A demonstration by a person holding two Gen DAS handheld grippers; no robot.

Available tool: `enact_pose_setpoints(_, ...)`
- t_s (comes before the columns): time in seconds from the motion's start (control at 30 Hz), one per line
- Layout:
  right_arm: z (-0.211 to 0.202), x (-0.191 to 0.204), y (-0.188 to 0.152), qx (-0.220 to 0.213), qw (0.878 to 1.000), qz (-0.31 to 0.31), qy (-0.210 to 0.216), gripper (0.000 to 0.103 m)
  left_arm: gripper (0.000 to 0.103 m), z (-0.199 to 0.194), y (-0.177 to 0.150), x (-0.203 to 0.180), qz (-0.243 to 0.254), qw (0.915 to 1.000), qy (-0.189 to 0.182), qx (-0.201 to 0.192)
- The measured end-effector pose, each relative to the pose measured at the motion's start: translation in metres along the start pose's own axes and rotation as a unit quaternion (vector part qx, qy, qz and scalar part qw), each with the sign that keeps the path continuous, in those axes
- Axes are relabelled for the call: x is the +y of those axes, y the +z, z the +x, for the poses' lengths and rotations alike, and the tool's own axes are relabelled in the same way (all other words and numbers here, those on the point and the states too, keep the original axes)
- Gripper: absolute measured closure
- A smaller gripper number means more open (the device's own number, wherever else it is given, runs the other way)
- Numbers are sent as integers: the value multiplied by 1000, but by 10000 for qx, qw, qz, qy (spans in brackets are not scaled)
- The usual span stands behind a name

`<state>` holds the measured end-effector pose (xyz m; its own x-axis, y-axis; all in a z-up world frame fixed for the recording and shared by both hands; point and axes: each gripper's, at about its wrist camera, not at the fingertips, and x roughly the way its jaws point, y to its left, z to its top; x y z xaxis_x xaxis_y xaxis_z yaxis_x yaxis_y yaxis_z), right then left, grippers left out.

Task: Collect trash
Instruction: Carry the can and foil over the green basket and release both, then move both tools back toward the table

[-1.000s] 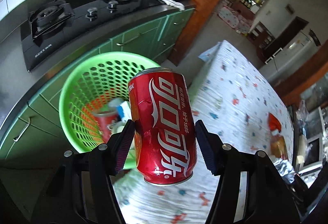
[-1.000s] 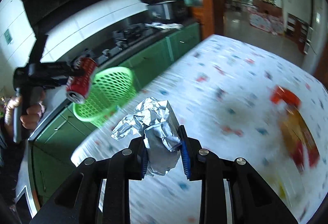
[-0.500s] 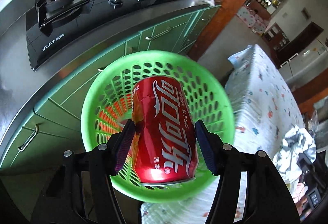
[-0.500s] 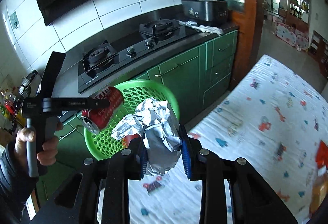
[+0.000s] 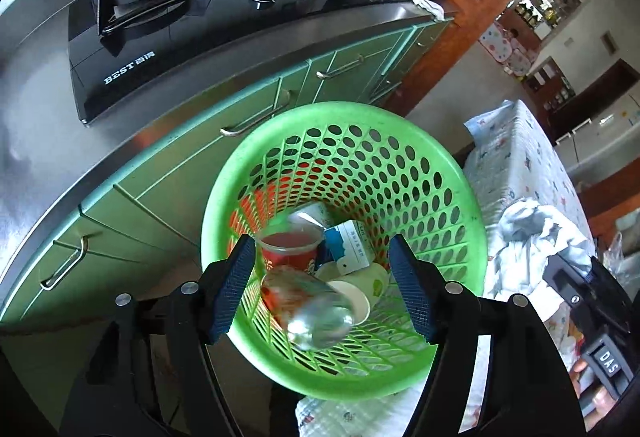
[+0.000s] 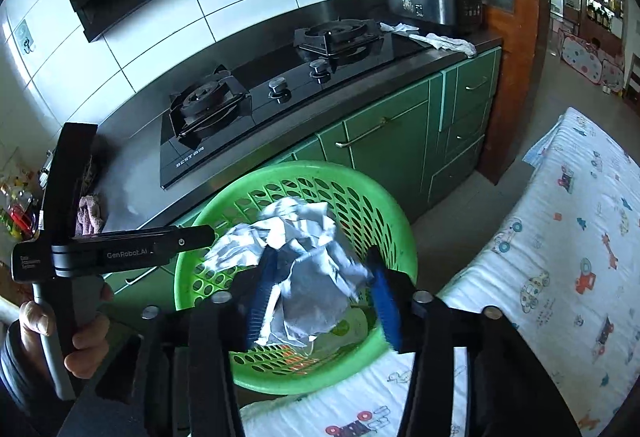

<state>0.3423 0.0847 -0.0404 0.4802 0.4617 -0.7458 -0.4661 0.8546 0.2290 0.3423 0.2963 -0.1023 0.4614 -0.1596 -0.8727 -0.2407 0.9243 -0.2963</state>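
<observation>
my left tongs (image 5: 322, 287) are opening, the can (image 5: 308, 307) dropping free into the basket (image 5: 452, 189); my right tongs (image 6: 324, 295) are opening around light, crushable foil (image 6: 304, 257), best pinched mid-wad.

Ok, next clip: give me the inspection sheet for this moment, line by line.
Surface: table under a white printed cloth; basket at its edge.
Job's things: green basket holds a red cup, a white carton and paper cups; red can, blurred, dropping in; crumpled foil over the basket.
Clutter: nothing seen on the visible cloth.
Grippers: left tongs opening, nothing gripped; right tongs opening, foil between the jaws, blurred.
Cables: nothing seen.
Surroundings: gas hob, green cabinets, rice cooker, rag.
</observation>
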Motion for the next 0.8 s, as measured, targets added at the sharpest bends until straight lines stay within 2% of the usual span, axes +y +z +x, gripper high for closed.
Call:
enact_pose_setpoints(0.03, 0, 1, 0, -1, 10000, -25, -9, 53, 34, -2, 0, 1, -3, 10000, -3, -24)
enact_pose_setpoints(0.17, -5, 1, -2, -56, 10000, -12, -4, 40, 34, -9, -1, 4, -36, 10000, -8, -93)
enact_pose_setpoints(0.33, -14, 0, -3, -129, 9999, 38, -23, 35, 34, -15, -6, 3, -38, 9999, 33, -143)
enact_pose_setpoints(0.63, -39, -6, -14, -240, 9996, 39, -122, 31, 34, -29, -21, -7, 81, 9997, 52, -215)
enact_pose_setpoints(0.8, -71, -25, -35, -357, 9988, 114, -329, 29, 34, -38, -33, -22, 211, 9993, -63, -299)
